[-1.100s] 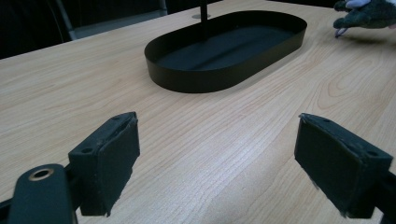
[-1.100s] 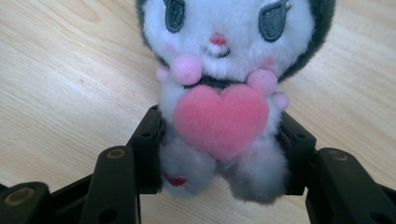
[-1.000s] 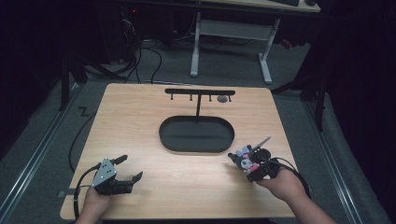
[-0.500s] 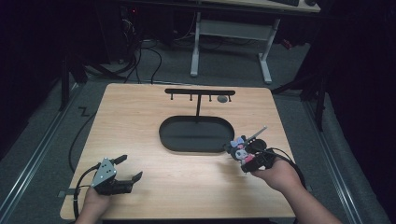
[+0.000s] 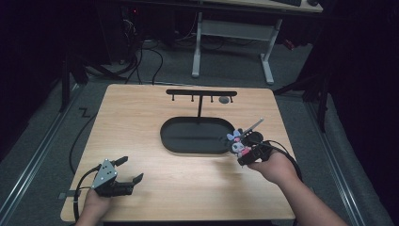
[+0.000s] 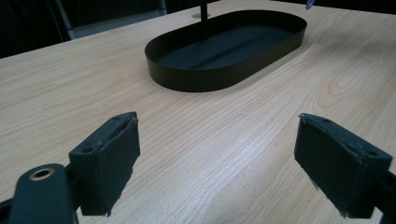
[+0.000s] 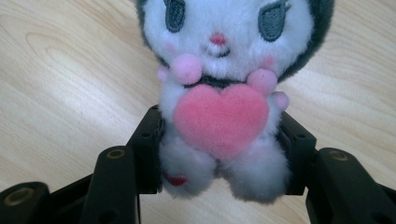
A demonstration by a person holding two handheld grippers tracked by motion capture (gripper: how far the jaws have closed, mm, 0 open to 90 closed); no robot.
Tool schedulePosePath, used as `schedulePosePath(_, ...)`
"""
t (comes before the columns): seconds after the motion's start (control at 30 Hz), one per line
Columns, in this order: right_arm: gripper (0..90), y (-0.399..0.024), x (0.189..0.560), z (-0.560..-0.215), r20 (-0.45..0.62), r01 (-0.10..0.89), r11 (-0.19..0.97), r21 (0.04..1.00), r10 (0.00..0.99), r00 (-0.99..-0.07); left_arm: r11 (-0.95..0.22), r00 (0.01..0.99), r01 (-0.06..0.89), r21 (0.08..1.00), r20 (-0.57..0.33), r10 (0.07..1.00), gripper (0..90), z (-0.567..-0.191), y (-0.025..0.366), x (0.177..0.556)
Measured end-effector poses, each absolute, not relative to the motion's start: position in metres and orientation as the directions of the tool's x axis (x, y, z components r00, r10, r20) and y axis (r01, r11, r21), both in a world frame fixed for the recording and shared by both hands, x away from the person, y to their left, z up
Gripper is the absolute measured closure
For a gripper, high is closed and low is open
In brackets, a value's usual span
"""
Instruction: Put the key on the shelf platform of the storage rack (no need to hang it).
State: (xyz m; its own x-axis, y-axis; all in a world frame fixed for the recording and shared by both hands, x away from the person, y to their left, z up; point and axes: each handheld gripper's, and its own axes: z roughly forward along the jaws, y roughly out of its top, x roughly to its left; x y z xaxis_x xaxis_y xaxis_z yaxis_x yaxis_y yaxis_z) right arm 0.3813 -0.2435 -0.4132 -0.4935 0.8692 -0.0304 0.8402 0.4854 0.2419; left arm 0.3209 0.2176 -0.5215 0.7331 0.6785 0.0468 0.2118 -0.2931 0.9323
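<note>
My right gripper (image 5: 241, 151) clamps its jaws on the small white-and-grey plush doll with a pink heart (image 7: 219, 93), seemingly just above the wooden bench (image 5: 188, 188), beside the black oval tray (image 5: 188, 143). My left gripper (image 5: 126, 170) rests low, jaws wide apart.

Hand-held gripper (image 7: 223, 154) clamps plush toy (image 7: 224, 93) — over wooden table (image 7: 60, 79).

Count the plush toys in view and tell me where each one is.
1. The plush toy is clamped at its lower body in the right gripper, held at the right end of the oval tray. The tray's inside looks bare.
</note>
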Motion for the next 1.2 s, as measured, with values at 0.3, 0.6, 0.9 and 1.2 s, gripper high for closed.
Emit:
schedulePosePath(0.3,46.7,-0.222,0.401,-0.416,-0.028,0.824,0.511,0.245,0.853,-0.521,-0.297,0.738,0.213,0.931,0.046,0.674,14.9,-0.522,0.218,0.321)
schedulePosePath(0.6,46.7,-0.206,0.416,-0.421,-0.032,0.814,0.525,0.248,0.844,-0.535,-0.302,0.743,0.218,0.928,0.043,0.668,14.9,-0.523,0.217,0.322)
schedulePosePath(0.9,46.7,-0.199,0.432,-0.424,-0.025,0.815,0.524,0.246,0.844,-0.535,-0.298,0.743,0.221,0.929,0.037,0.668,15.0,-0.523,0.218,0.322)
schedulePosePath(1.2,46.7,-0.188,0.445,-0.423,-0.032,0.808,0.533,0.251,0.839,-0.543,-0.297,0.745,0.221,0.929,0.036,0.666,15.0,-0.523,0.218,0.322)
